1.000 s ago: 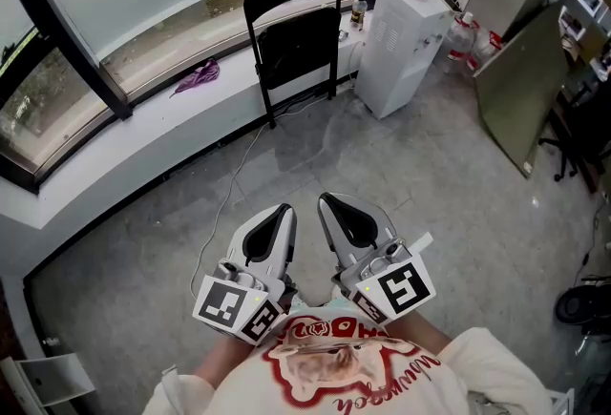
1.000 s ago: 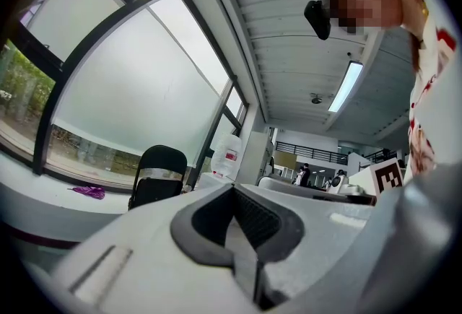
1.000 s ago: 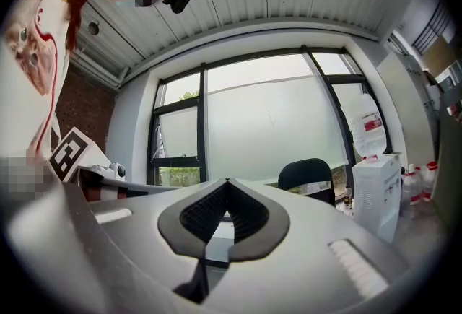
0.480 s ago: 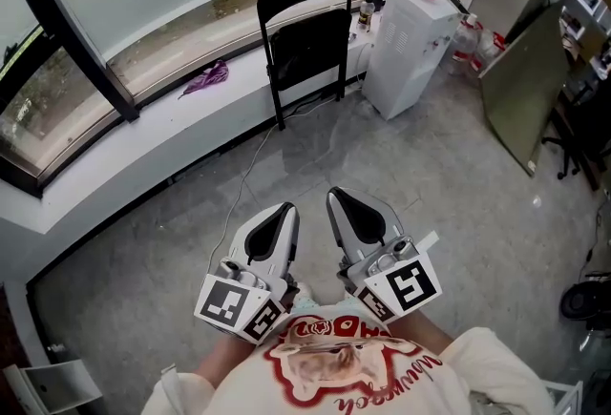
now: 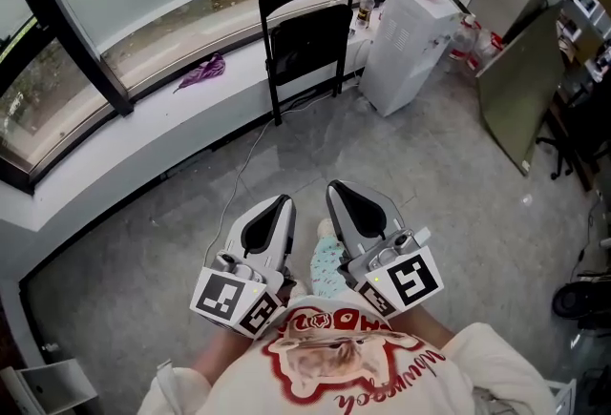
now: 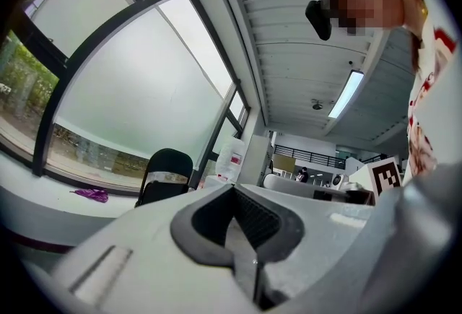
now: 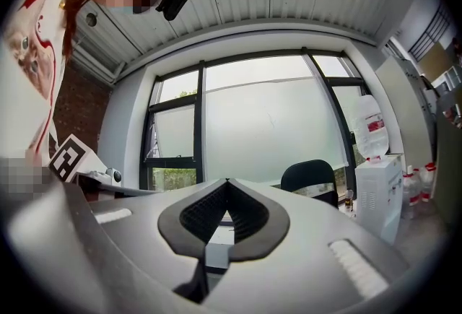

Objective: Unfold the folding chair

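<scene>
The folding chair [image 5: 305, 36] stands folded and upright against the window ledge [image 5: 181, 113], straight ahead and well apart from the left claw [image 5: 284, 202] and right claw [image 5: 333, 186]. Both are pressed together, empty, and about equally near.

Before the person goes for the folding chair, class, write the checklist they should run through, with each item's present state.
1. Folding chair folded, upright against the window ledge: ok.
2. Left tongs empty: ok, jaws together on nothing.
3. Right tongs empty: ok, same.
4. Tongs open for a grasp: not ok, both shut.
5. Chair within reach: not ok, both tongs are held near the body, with floor between.
6. Path free of snags: not ok, a cable runs over the floor in front of the chair.
</scene>
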The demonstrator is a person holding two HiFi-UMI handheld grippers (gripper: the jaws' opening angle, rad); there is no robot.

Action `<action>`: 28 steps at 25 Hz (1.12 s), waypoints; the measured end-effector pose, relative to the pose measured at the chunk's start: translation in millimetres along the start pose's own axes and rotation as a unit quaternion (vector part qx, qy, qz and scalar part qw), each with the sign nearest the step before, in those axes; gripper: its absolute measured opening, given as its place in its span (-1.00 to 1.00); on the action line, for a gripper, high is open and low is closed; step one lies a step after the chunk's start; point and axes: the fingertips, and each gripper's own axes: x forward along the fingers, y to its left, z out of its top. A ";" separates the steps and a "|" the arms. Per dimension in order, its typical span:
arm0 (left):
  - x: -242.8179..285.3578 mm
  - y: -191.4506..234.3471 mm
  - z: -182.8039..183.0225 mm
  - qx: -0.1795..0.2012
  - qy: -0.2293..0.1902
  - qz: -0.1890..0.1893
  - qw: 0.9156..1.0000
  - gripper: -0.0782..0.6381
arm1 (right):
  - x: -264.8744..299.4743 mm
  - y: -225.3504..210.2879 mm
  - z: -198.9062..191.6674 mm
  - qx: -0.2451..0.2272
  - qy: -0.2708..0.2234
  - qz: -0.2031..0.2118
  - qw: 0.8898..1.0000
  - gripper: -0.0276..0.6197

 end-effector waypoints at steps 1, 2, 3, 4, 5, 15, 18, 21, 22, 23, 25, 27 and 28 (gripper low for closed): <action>2.2 4.1 1.4 0.000 -0.002 0.004 1.000 -0.78 | 4.0 -0.6 -1.3 -0.001 0.001 0.004 1.000 -0.85; 4.9 8.3 2.3 0.001 -0.003 0.008 1.000 -0.78 | 8.6 -1.9 -3.1 -0.001 0.003 0.008 1.000 -0.85; 7.9 12.5 2.5 0.001 -0.002 0.012 1.000 -0.78 | 13.6 -3.6 -5.0 0.000 0.005 0.012 1.000 -0.85; 10.8 16.7 2.2 0.002 -0.001 0.015 1.000 -0.78 | 18.9 -5.4 -6.7 0.001 0.005 0.016 1.000 -0.85; 13.9 21.3 1.7 0.003 0.001 0.019 1.000 -0.78 | 24.5 -7.6 -8.0 0.003 0.005 0.020 1.000 -0.85; 98.0 70.5 10.3 0.002 -0.004 0.041 0.999 -0.78 | 97.0 -78.9 -10.4 0.010 0.006 0.042 0.999 -0.85; 131.2 83.4 20.0 0.005 -0.008 0.045 0.999 -0.78 | 123.5 -105.5 -3.2 0.011 0.005 0.050 0.999 -0.85; 161.7 98.2 28.9 0.006 -0.013 0.051 0.999 -0.78 | 147.7 -129.4 3.6 0.009 0.003 0.059 0.998 -0.85; 171.7 101.9 30.4 0.006 -0.014 0.052 0.999 -0.78 | 153.9 -137.6 5.2 0.007 0.002 0.061 0.998 -0.85; 181.8 105.0 31.4 0.006 -0.014 0.053 0.998 -0.78 | 159.6 -146.3 6.5 0.006 0.001 0.062 0.998 -0.85; 201.6 110.0 32.6 0.007 -0.015 0.054 0.998 -0.78 | 170.8 -163.8 9.5 0.008 -0.002 0.063 0.998 -0.85; 219.3 113.1 34.0 0.007 -0.015 0.053 0.998 -0.78 | 179.9 -180.7 11.2 0.011 -0.002 0.063 0.998 -0.85; 227.3 114.1 34.6 0.008 -0.014 0.053 0.998 -0.78 | 183.4 -188.4 11.2 0.012 0.000 0.063 0.998 -0.85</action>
